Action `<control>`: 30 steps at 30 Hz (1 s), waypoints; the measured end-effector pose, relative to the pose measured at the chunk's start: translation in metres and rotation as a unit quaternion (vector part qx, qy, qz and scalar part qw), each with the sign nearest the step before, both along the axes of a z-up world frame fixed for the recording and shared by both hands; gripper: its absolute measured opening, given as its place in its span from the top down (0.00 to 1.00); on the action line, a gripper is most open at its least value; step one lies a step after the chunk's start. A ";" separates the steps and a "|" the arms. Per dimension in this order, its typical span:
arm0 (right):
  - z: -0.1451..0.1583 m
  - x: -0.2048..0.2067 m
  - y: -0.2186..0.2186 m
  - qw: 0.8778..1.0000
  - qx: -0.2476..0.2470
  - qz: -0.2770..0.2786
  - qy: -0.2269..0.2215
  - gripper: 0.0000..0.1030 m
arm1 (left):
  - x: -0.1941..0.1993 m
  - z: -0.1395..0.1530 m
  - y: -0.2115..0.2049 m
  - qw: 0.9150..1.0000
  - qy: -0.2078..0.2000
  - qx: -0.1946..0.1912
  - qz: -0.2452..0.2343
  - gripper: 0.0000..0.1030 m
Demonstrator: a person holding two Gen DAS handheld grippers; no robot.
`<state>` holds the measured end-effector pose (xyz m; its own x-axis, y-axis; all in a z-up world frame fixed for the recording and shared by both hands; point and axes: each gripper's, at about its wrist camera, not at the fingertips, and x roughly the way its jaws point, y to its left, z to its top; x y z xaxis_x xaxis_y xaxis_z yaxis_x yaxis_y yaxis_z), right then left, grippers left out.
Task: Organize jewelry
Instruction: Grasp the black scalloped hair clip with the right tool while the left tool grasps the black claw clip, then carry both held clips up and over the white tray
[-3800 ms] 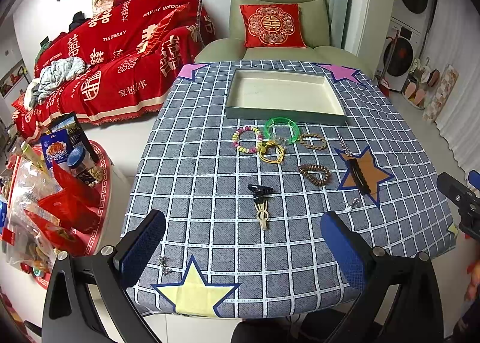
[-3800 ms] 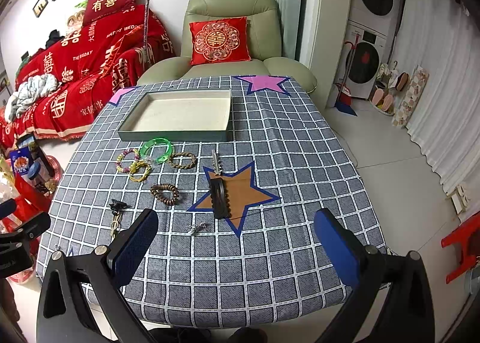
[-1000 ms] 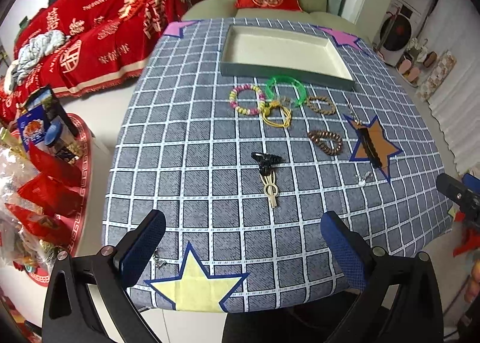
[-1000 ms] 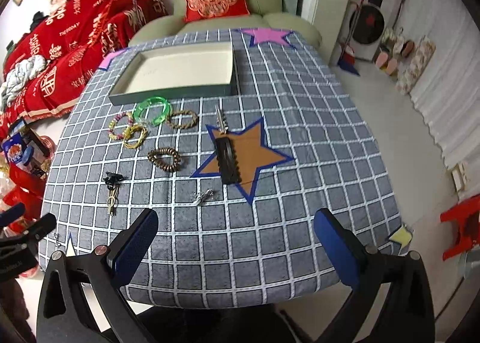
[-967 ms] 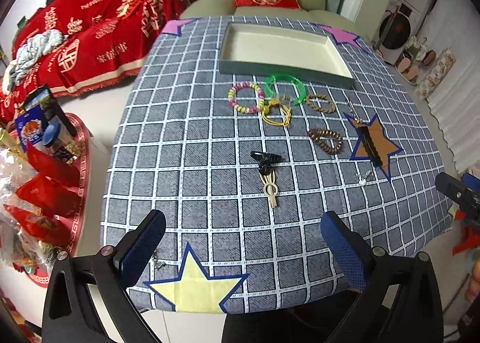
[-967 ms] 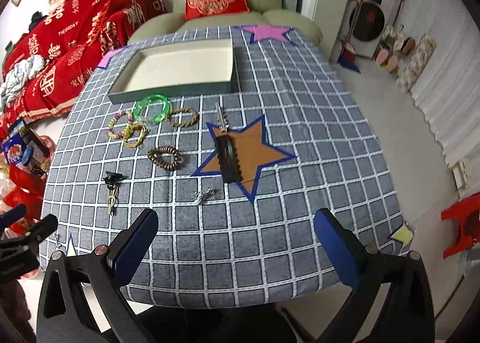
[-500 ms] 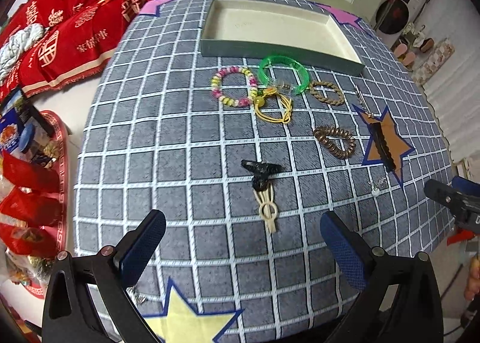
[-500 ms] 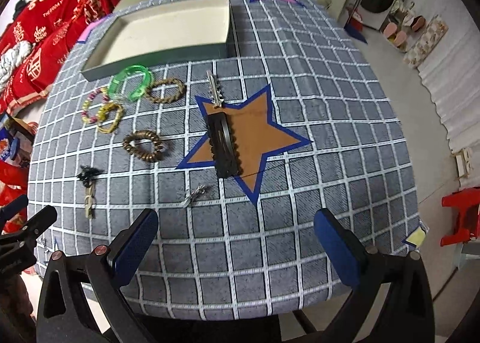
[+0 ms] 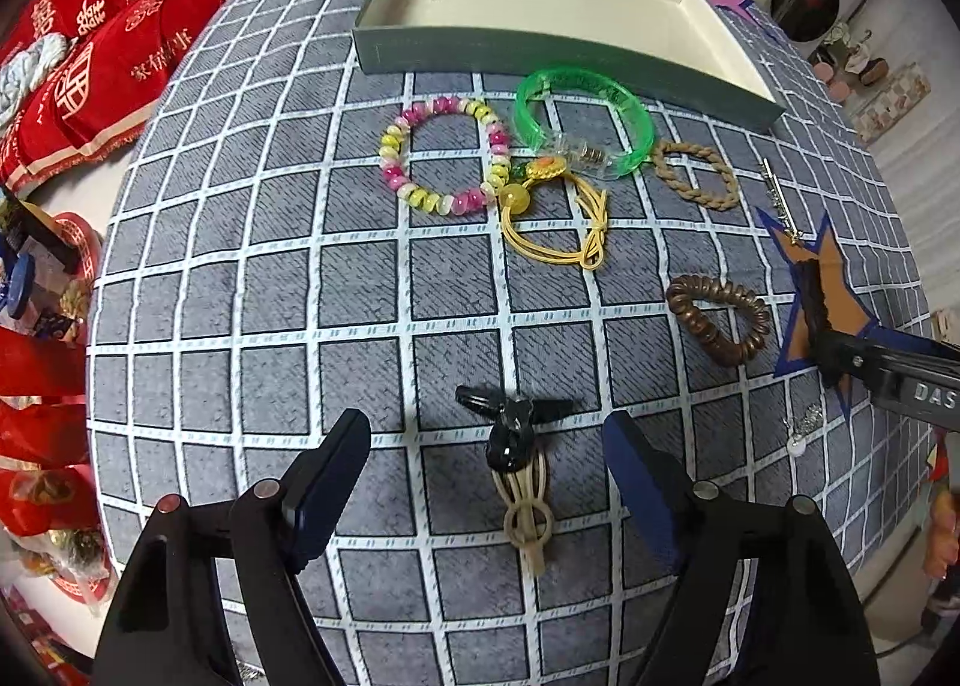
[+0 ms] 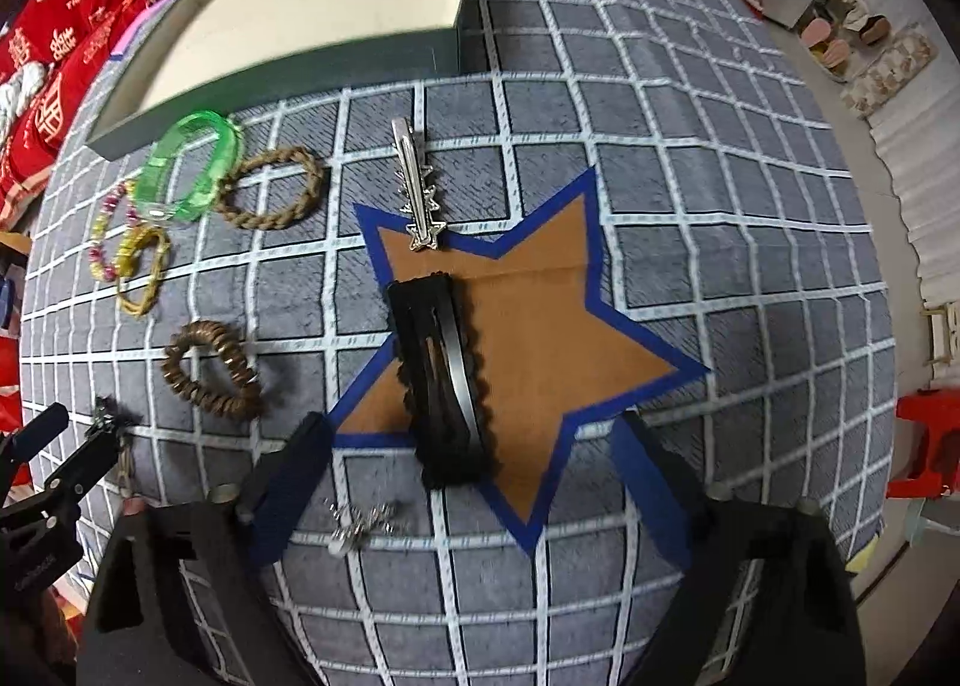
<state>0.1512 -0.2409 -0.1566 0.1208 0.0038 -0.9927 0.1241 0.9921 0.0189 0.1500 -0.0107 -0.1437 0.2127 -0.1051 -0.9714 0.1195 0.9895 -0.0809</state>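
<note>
My left gripper [image 9: 486, 464] is open, low over the checked cloth, with a black bow hair tie with beige loops [image 9: 519, 461] between its fingers. My right gripper [image 10: 474, 464] is open, straddling the near end of a black hair clip [image 10: 441, 374] that lies on a brown star patch [image 10: 540, 350]. Neither holds anything. An empty grey tray [image 9: 384, 50] stands at the far side of the table; it also shows in the right wrist view [image 10: 288, 77]. A beaded bracelet [image 9: 393, 173], green bangle [image 9: 528, 104], yellow cord tie [image 9: 594, 254], twisted rope tie [image 9: 723, 194], brown coil tie [image 9: 696, 326] and silver star clip [image 10: 414, 188] lie between.
A small silver earring [image 10: 360, 524] lies by my right gripper's left finger. The table edge drops off to the right, toward a red stool [image 10: 924, 446]. Red bedding [image 9: 90, 56] and red snack bags [image 9: 30, 446] lie to the left of the table.
Both grippers have moved forward and down toward the table. The left now frames the black bow tie, the right frames the black hair clip. Both stay open.
</note>
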 end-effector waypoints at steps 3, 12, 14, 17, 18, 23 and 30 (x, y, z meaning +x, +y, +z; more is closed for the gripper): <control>-0.013 0.006 0.003 1.000 0.008 0.001 0.021 0.27 | 0.002 -0.005 -0.004 1.000 0.010 0.004 -0.006 0.26; -0.011 0.015 0.033 0.999 -0.012 0.031 0.015 0.69 | -0.001 -0.014 -0.019 0.999 0.005 0.016 -0.030 0.75; -0.007 0.021 0.037 0.999 -0.007 0.027 0.019 0.69 | 0.001 -0.012 -0.018 1.000 0.006 0.007 -0.025 0.75; -0.008 0.026 0.029 1.000 0.013 0.018 0.017 0.69 | 0.004 -0.004 -0.012 1.000 -0.004 -0.005 -0.018 0.75; -0.006 0.030 0.023 1.000 0.022 0.014 0.017 0.69 | 0.005 0.001 -0.008 1.000 -0.006 -0.010 -0.016 0.75; 0.004 0.038 0.001 0.998 0.062 -0.005 0.010 0.69 | 0.010 0.027 -0.002 0.999 -0.019 -0.026 -0.012 0.75; 0.037 0.064 -0.002 0.995 0.099 -0.001 -0.017 0.69 | 0.027 0.057 -0.003 0.998 -0.055 -0.030 -0.013 0.75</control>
